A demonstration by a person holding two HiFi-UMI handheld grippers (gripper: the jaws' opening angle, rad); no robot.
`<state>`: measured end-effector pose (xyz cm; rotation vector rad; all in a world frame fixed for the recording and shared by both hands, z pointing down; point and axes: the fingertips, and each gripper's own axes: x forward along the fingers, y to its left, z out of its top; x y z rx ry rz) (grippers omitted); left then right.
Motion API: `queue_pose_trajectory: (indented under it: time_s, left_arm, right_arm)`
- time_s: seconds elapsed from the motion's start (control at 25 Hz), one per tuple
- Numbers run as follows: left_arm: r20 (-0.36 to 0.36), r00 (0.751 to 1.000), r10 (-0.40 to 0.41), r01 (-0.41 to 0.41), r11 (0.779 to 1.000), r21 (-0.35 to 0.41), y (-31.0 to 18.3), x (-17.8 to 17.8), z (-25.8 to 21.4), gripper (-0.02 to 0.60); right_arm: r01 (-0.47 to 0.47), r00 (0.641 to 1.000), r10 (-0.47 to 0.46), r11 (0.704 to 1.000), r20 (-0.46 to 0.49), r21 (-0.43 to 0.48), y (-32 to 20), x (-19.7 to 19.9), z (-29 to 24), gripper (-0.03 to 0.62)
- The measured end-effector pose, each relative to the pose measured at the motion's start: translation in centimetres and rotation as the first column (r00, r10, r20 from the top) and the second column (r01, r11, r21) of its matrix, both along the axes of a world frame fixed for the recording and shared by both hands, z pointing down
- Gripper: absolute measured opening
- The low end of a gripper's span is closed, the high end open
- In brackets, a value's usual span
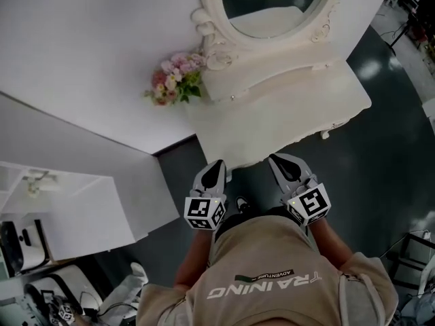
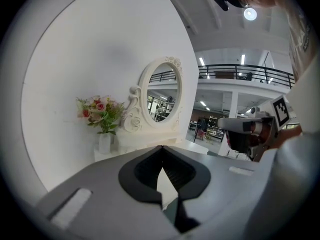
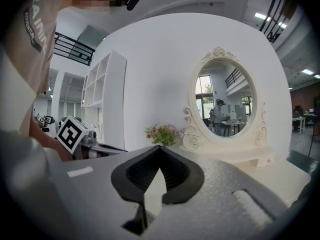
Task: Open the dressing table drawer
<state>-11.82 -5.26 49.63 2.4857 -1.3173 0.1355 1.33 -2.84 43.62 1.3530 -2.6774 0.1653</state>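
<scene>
The white dressing table [image 1: 292,117] stands against the wall with an oval mirror [image 1: 275,5] on it. A low drawer box under the mirror shows a small knob [image 1: 232,98]. The table's front face is hidden below its top. My left gripper [image 1: 217,163] and right gripper [image 1: 275,158] hover side by side just short of the table's near edge, both pointing at it. Each has its jaws together with nothing between them. In the left gripper view the left gripper [image 2: 161,147] faces the mirror [image 2: 162,96]. In the right gripper view the right gripper [image 3: 160,147] faces the table too.
A vase of pink flowers [image 1: 175,79] stands at the table's left end. A white shelf unit [image 1: 68,209] stands to the left along the wall. Dark floor [image 1: 380,161] lies right of the table. A person's torso [image 1: 272,277] fills the bottom of the head view.
</scene>
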Motion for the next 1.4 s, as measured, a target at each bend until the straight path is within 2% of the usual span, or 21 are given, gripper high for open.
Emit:
queue_pose_trajectory:
  time_s: [0.12, 0.4, 0.72, 0.88, 1.0, 1.2, 1.4]
  left_arm:
    - [-0.011, 1.000, -0.007, 0.007, 1.000, -0.001, -1.9, -0.8, 0.7, 0.018]
    - [-0.035, 0.999, 0.035, -0.036, 0.999, -0.025, -1.3, 0.0, 1.5, 0.018]
    - [-0.063, 0.997, -0.032, 0.028, 0.998, -0.061, -2.8, -0.8, 2.2, 0.018]
    - [-0.038, 0.997, -0.071, 0.068, 0.995, -0.074, -4.8, -1.0, 1.8, 0.018]
    - [-0.008, 0.997, -0.080, 0.079, 0.995, -0.056, -7.5, -1.0, 0.7, 0.018]
    - [0.045, 0.997, -0.059, 0.061, 0.998, -0.027, -11.7, 0.5, -0.9, 0.018]
    - [0.056, 0.996, -0.065, 0.064, 0.998, 0.009, -16.2, 1.7, -2.7, 0.018]
  right_arm:
    - [-0.011, 1.000, 0.011, 1.000, -0.011, -0.011, -0.7, -0.5, 0.1, 0.002]
    - [-0.011, 0.999, 0.008, 0.999, -0.045, -0.051, -1.2, -1.0, 0.5, 0.002]
    - [0.065, 0.997, -0.068, 0.995, -0.038, -0.069, -4.3, -2.5, 1.6, 0.002]
    - [0.125, 0.992, -0.127, 0.989, -0.021, -0.082, -6.6, -3.2, 2.6, 0.002]
    - [0.154, 0.988, -0.155, 0.987, -0.007, -0.038, -9.7, -3.8, 2.3, 0.002]
    - [0.144, 0.989, -0.142, 0.989, 0.045, -0.041, -13.9, -2.6, 2.9, 0.002]
    - [0.146, 0.989, -0.146, 0.986, 0.000, -0.075, -17.8, -0.8, 5.4, 0.002]
